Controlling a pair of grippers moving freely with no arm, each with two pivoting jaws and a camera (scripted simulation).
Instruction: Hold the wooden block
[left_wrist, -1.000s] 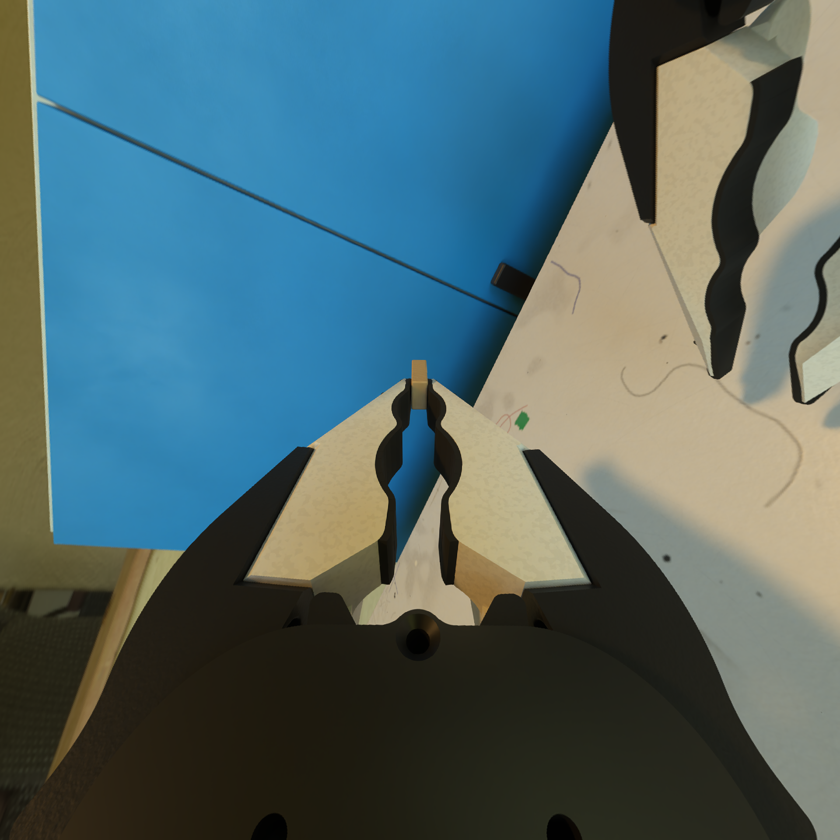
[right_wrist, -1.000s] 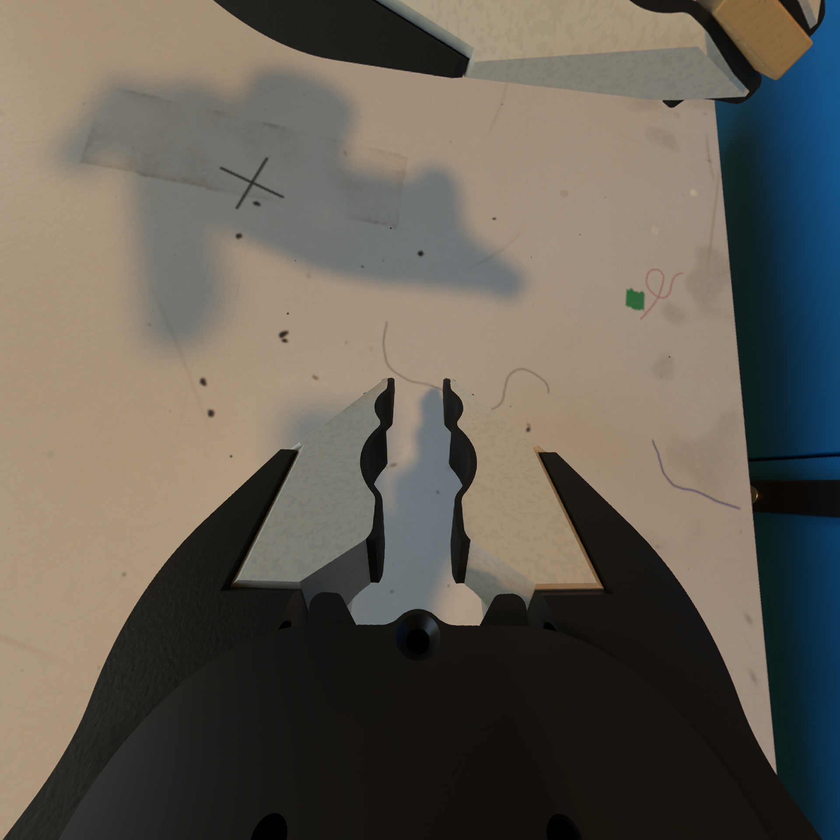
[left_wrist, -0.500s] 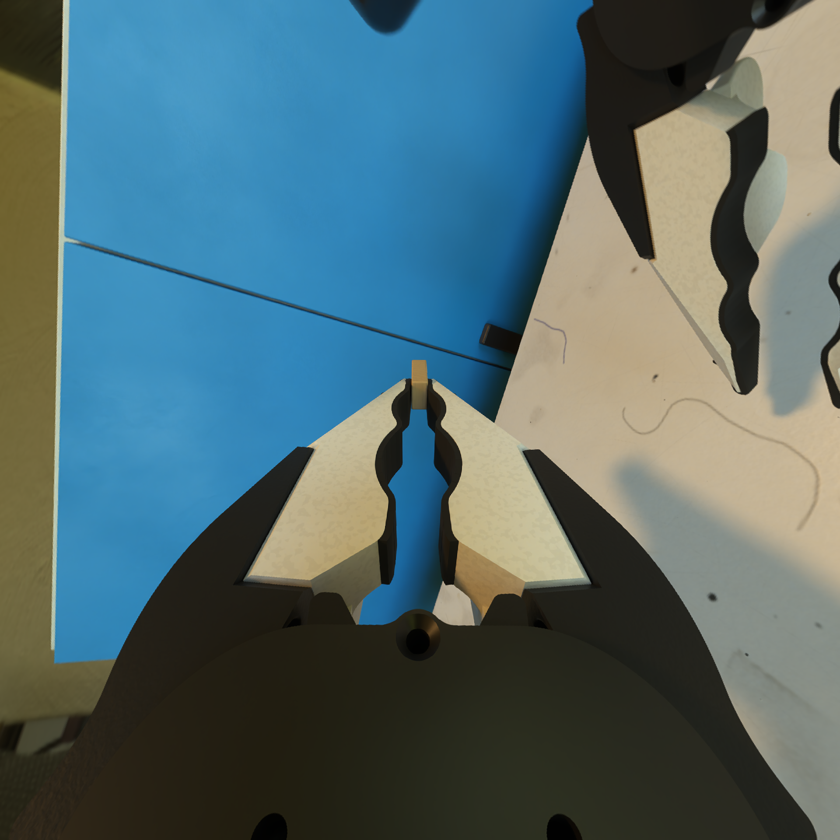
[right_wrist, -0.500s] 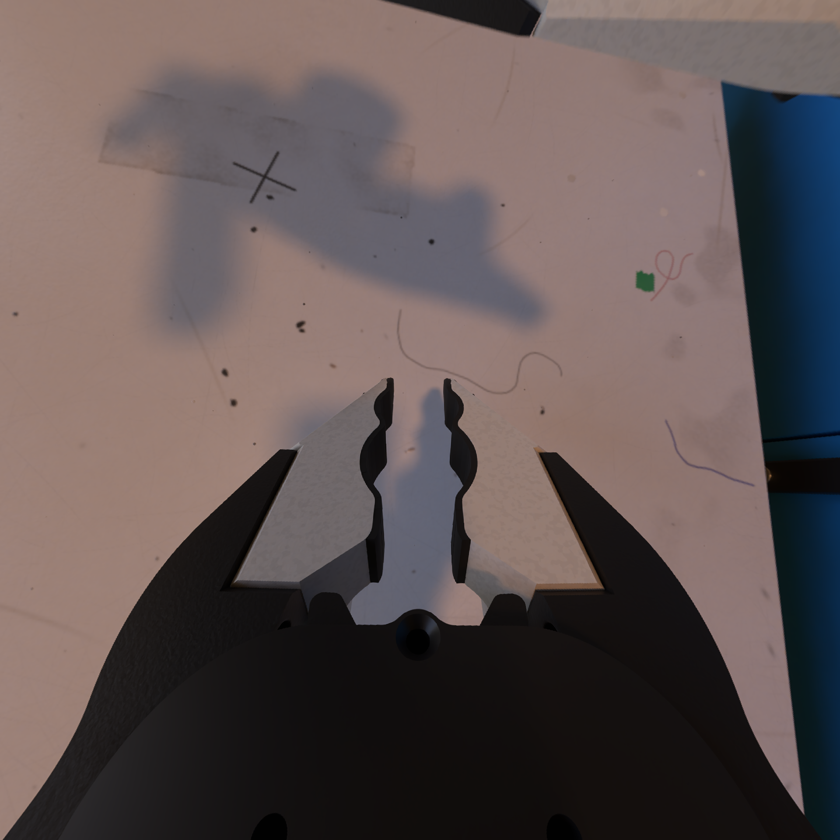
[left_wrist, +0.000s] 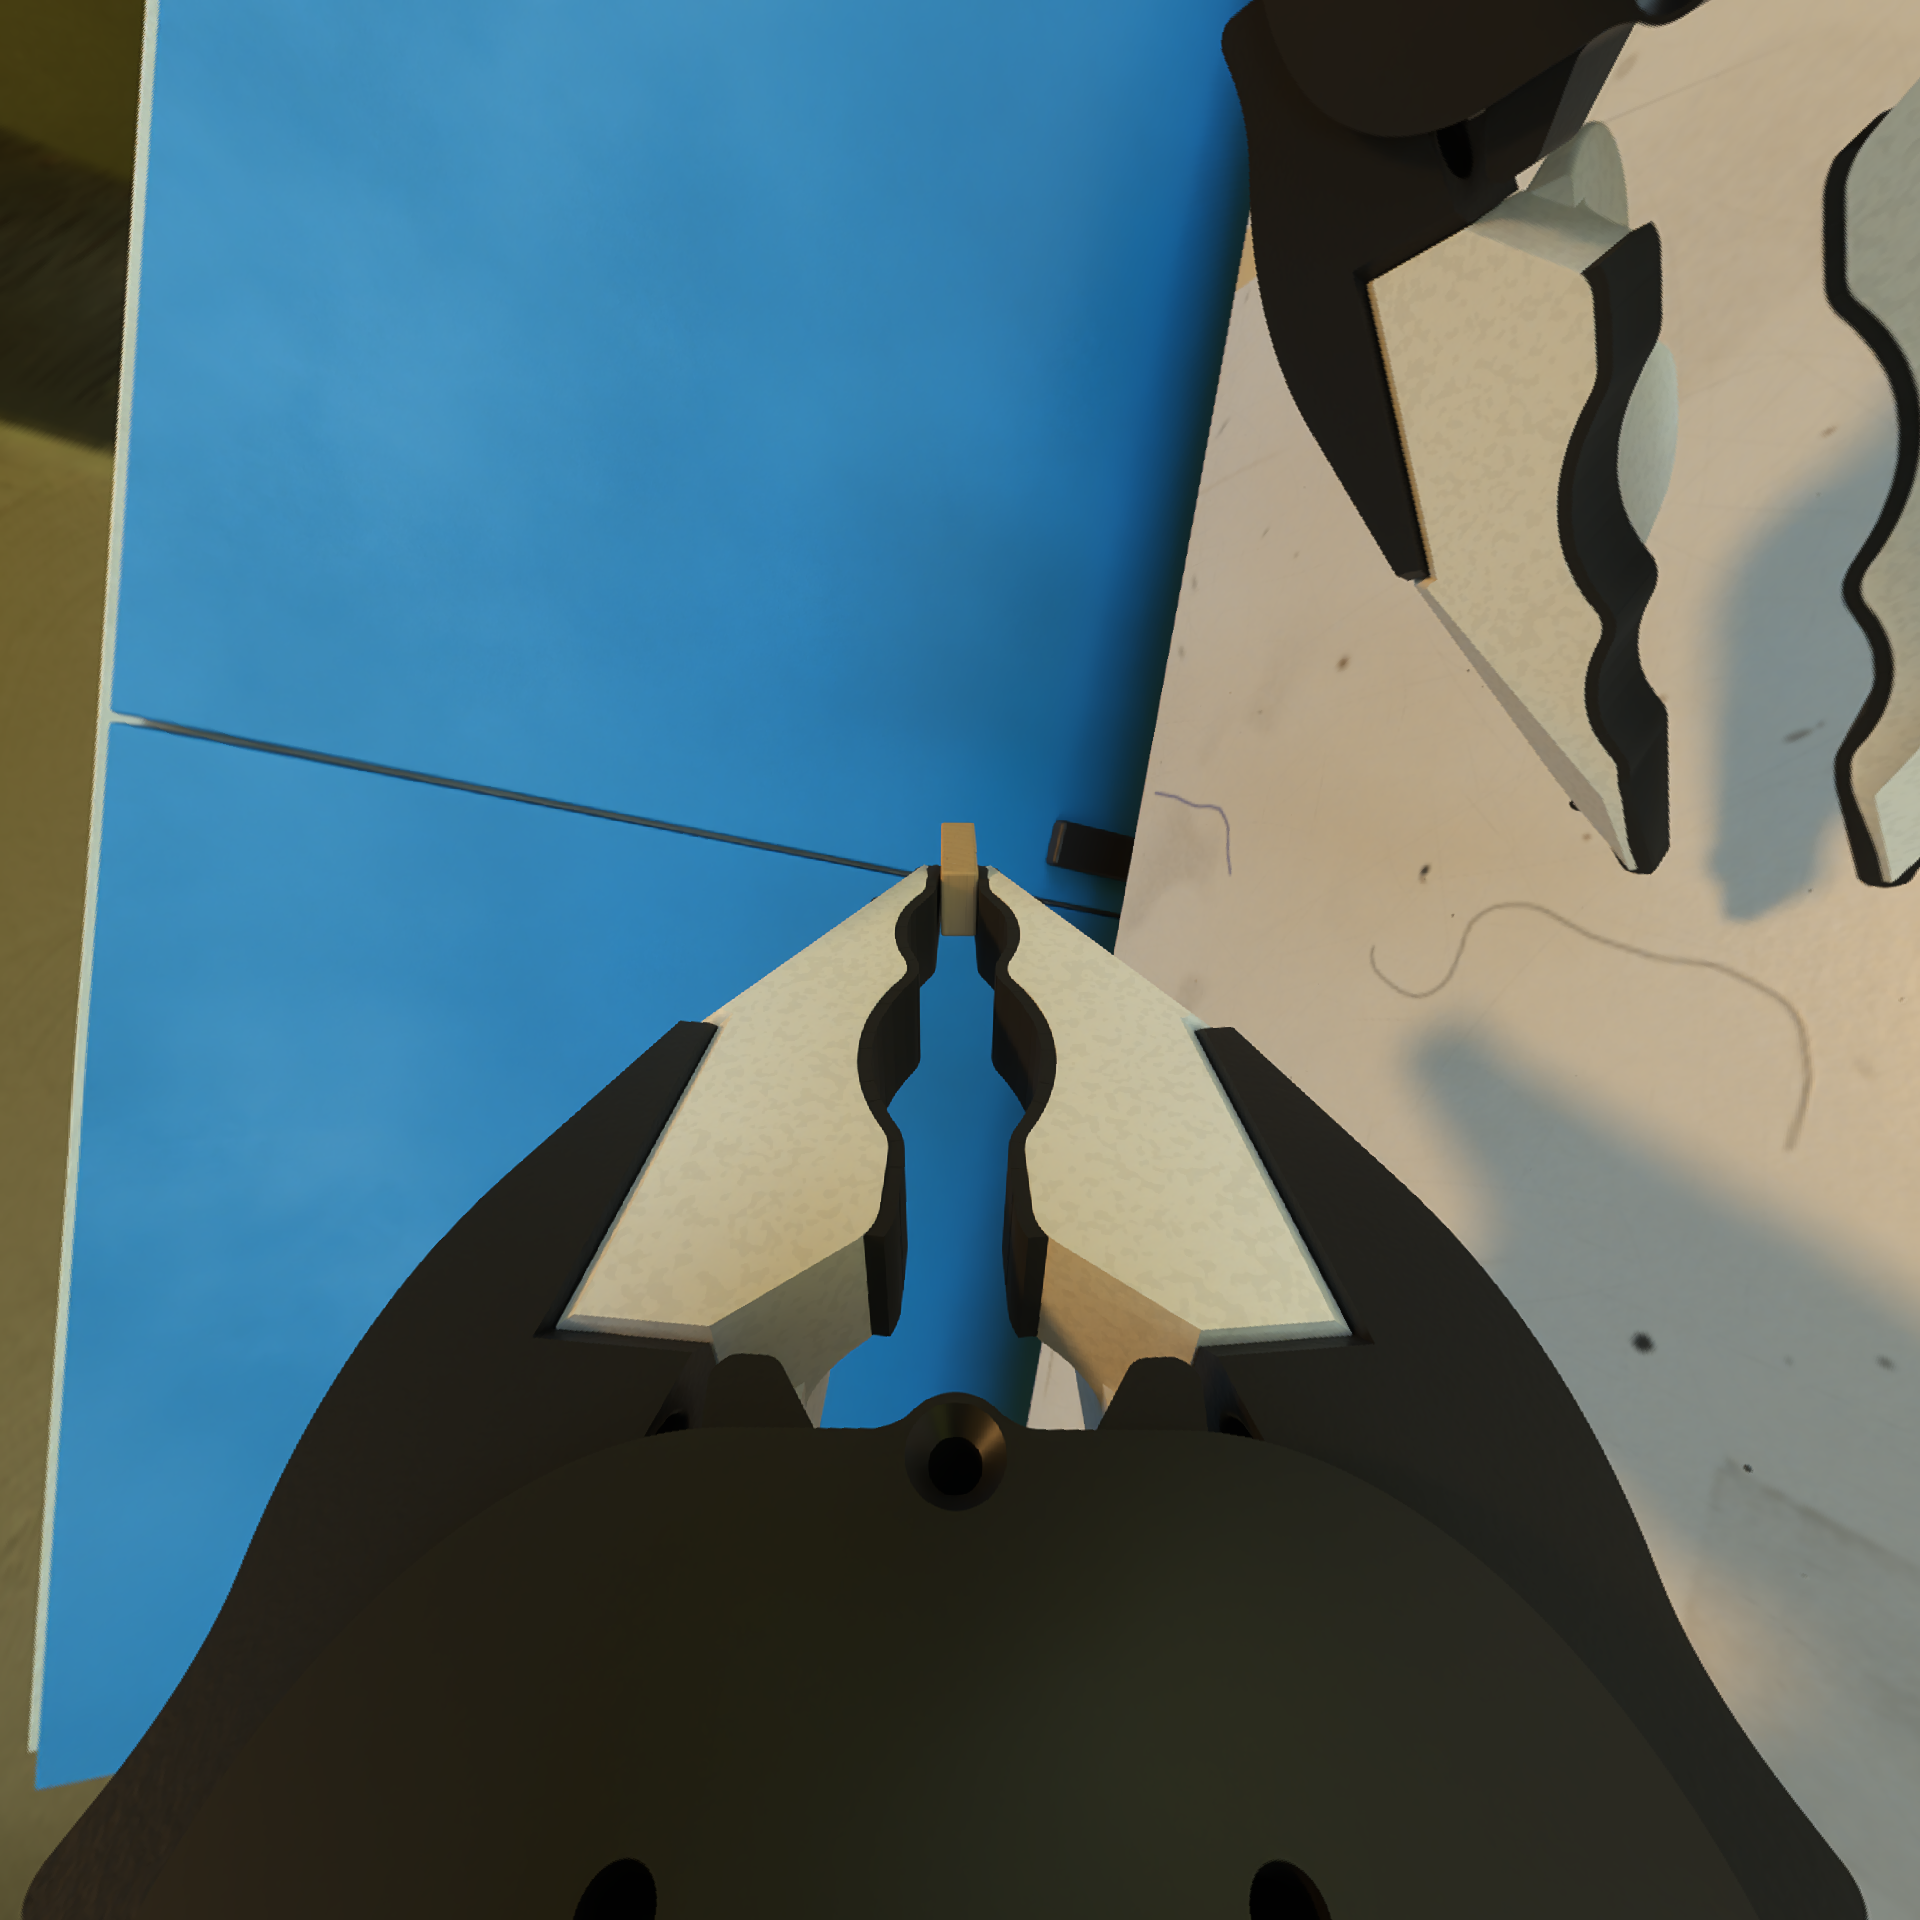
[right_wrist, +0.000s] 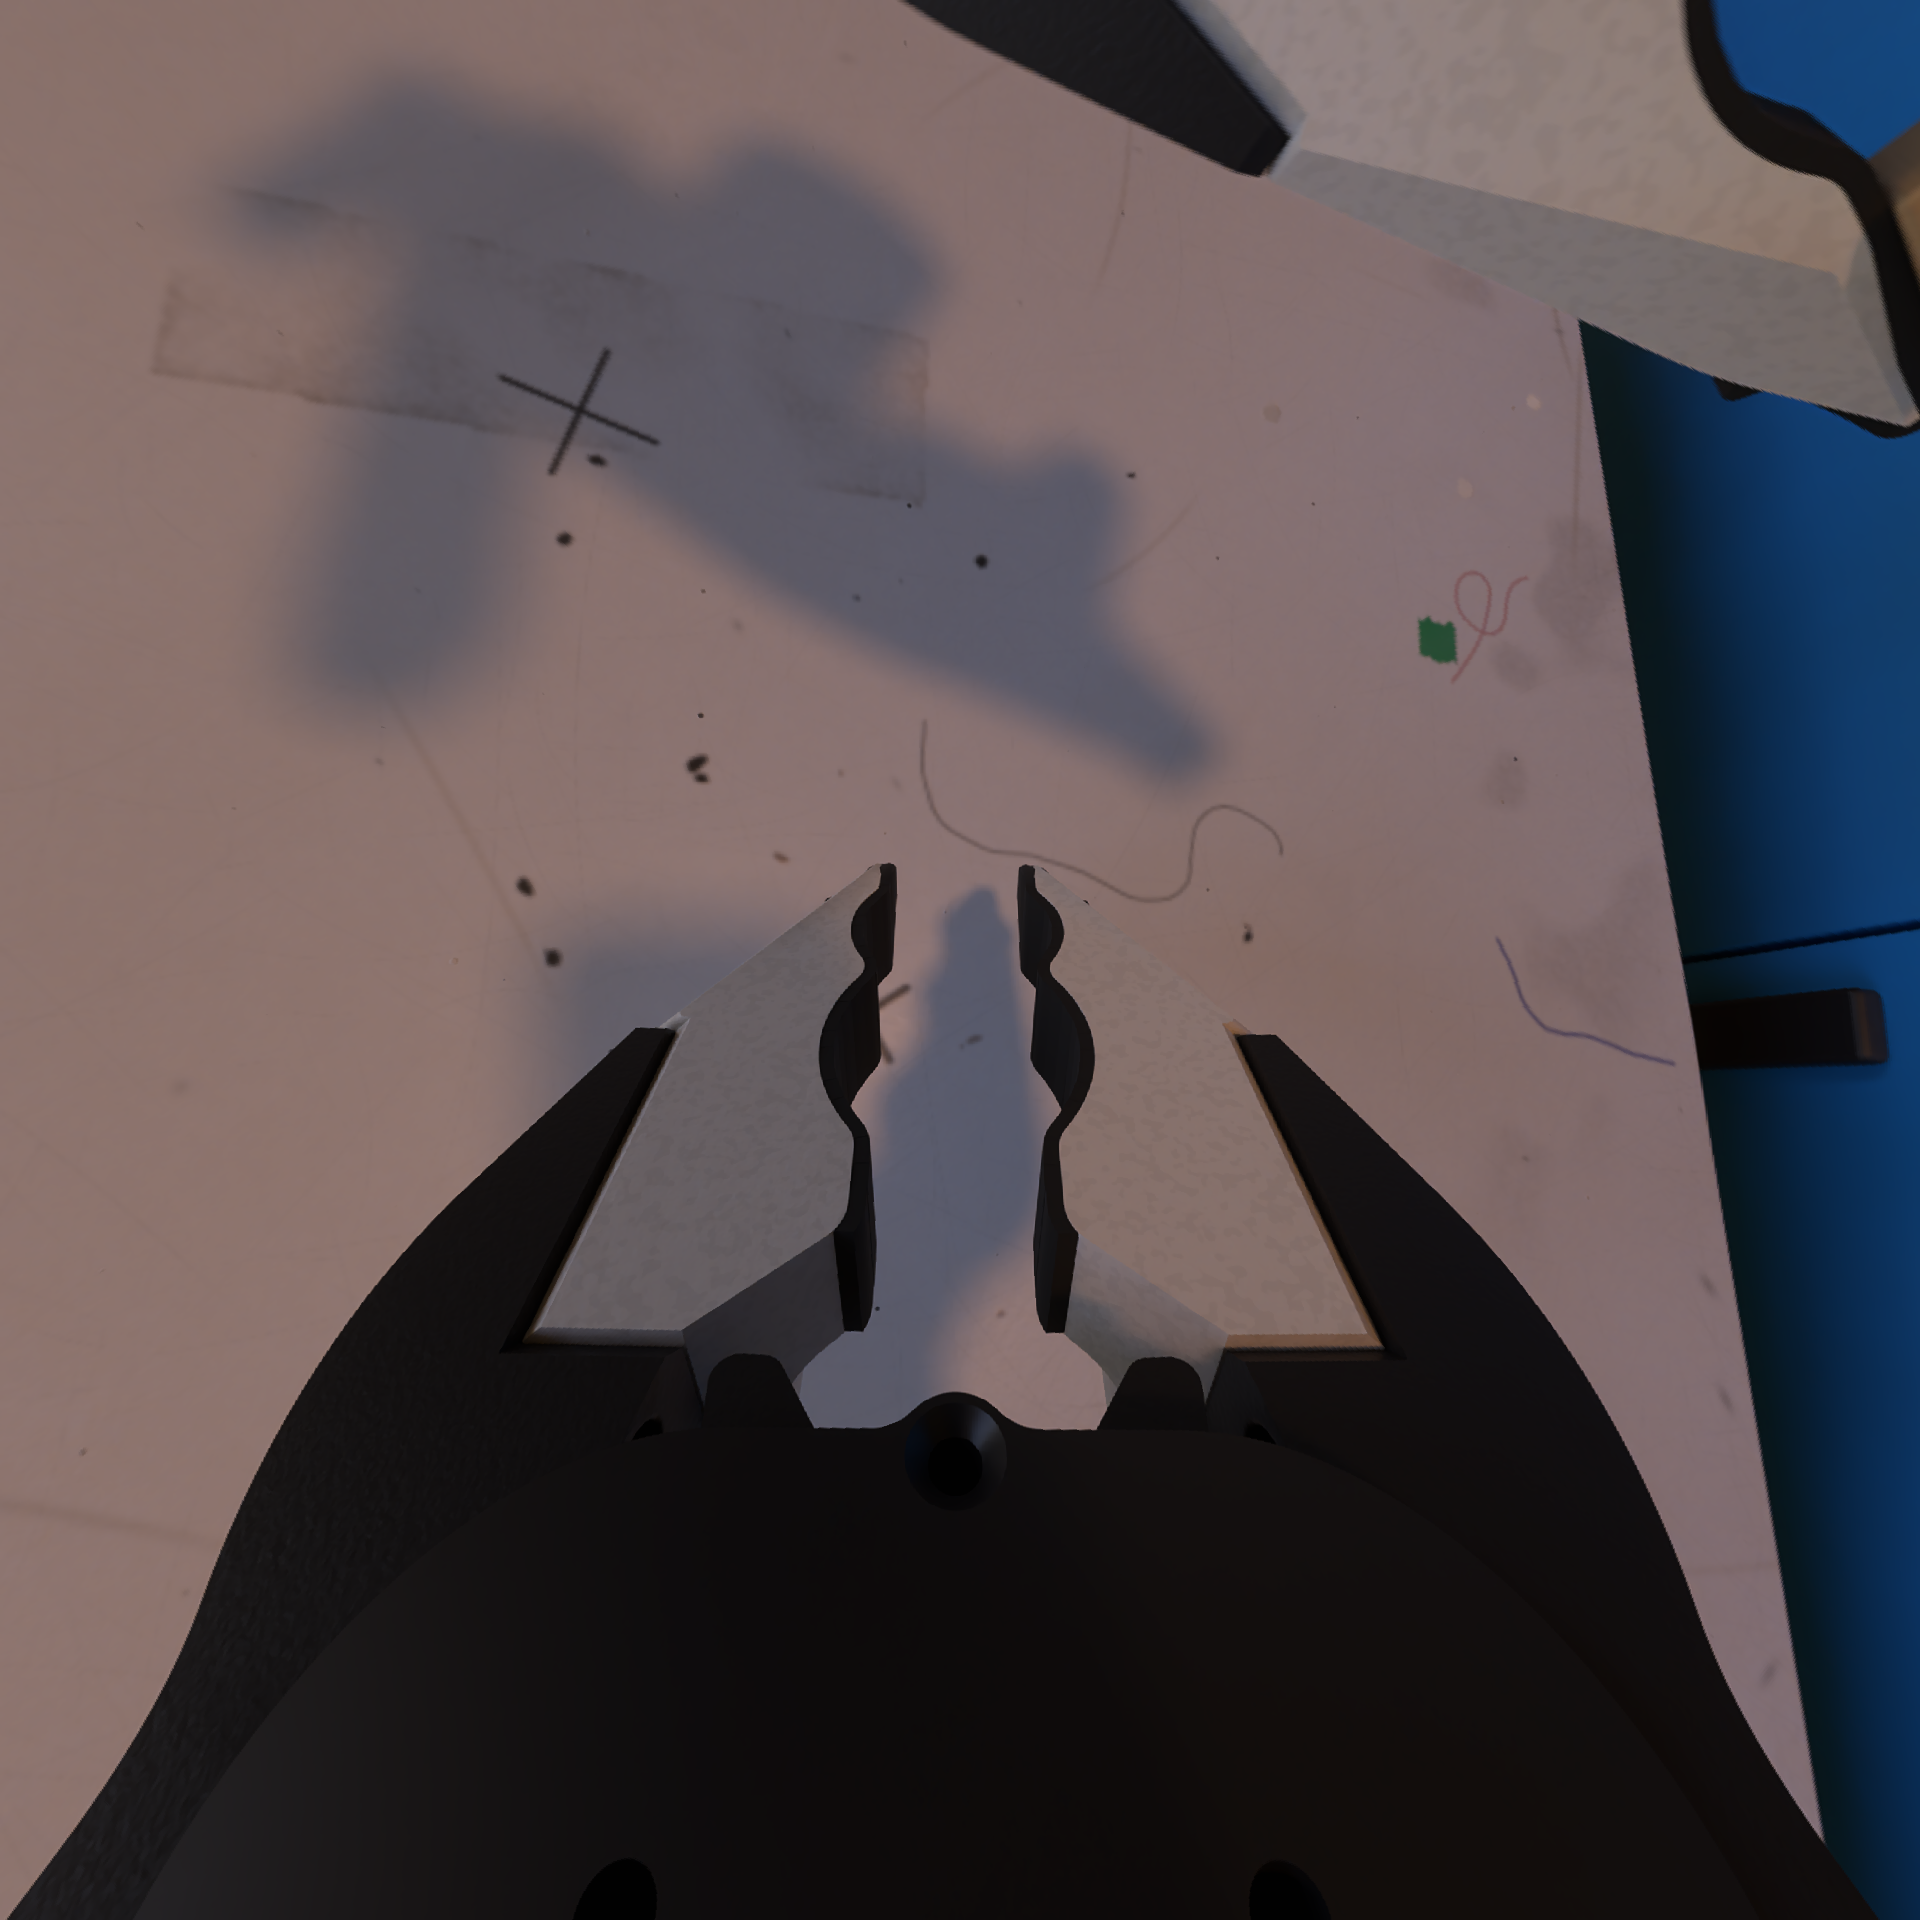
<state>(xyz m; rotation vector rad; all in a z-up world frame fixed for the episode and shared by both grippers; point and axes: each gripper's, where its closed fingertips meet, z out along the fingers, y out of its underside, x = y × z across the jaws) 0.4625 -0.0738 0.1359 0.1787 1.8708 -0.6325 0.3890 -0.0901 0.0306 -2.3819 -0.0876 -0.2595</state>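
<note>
Left wrist view: the left tongs (left_wrist: 957, 883) are closed down on the wooden block (left_wrist: 957, 878), which sits pinched at the very tips, clear of the desk (left_wrist: 1558, 1195) and out over the blue cabinet front (left_wrist: 571, 468) just past the desk's edge. Only a narrow tan sliver of the block shows here, poking a little beyond the fingertips; its visible face is taller than wide, so its long axis seems to run forward along the fingers, pointing away from the camera — though the rest is hidden between the pads. In the right wrist view a corner of the block (right_wrist: 1901, 197) peeks out at the far upper right, beyond the desk's edge. The right tongs (right_wrist: 956, 883) hang above the desk with a moderate gap between the fingers and nothing in them. Judged from this, the grasp and lift are done — what is left is simply keeping the grip steady, since a hold so near the tips looks easy to lose.
</note>
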